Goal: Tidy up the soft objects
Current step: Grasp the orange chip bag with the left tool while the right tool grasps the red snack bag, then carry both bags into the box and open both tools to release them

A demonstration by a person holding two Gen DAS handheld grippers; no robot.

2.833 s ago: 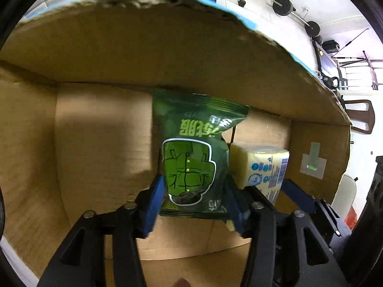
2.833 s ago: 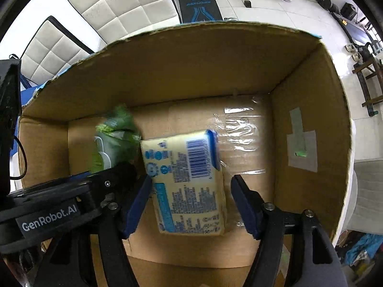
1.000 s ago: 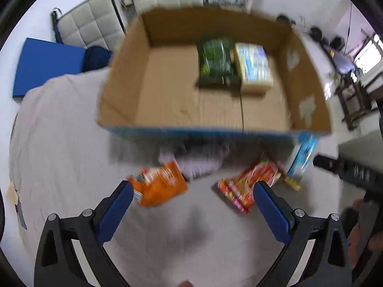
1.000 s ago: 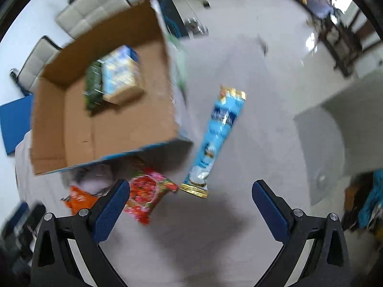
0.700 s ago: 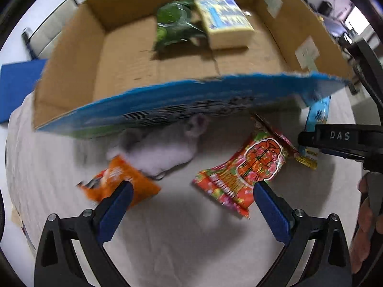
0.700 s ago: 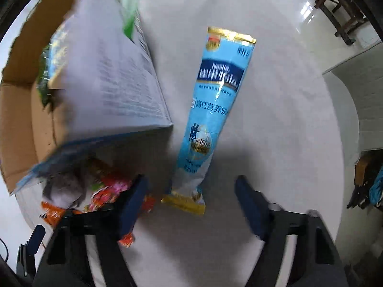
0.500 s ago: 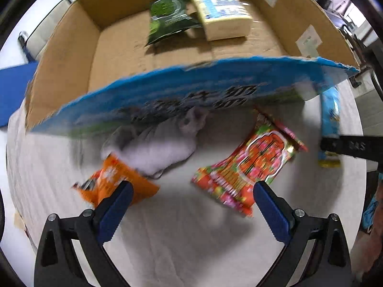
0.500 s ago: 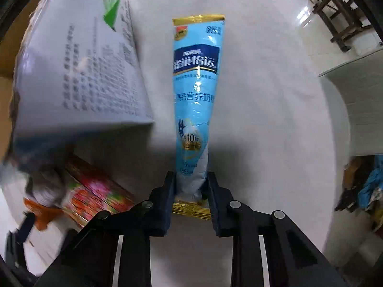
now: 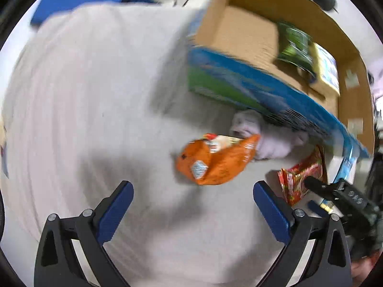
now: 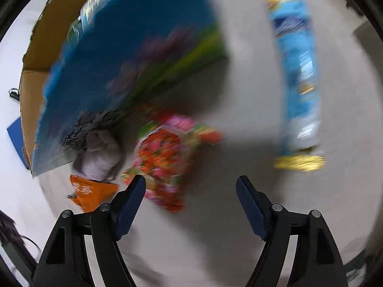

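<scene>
Fingers (image 9: 270,210) of both grippers, left gripper (image 9: 193,197) and right gripper (image 10: 190,191), are spread, holding nothing; cardboard box (image 9: 241,38) holds 2 packets: green bag (image 9: 295,45), yellow pack (image 9: 326,65).

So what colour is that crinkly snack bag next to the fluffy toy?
Orange snack bag, clearest in the left wrist view.
</scene>
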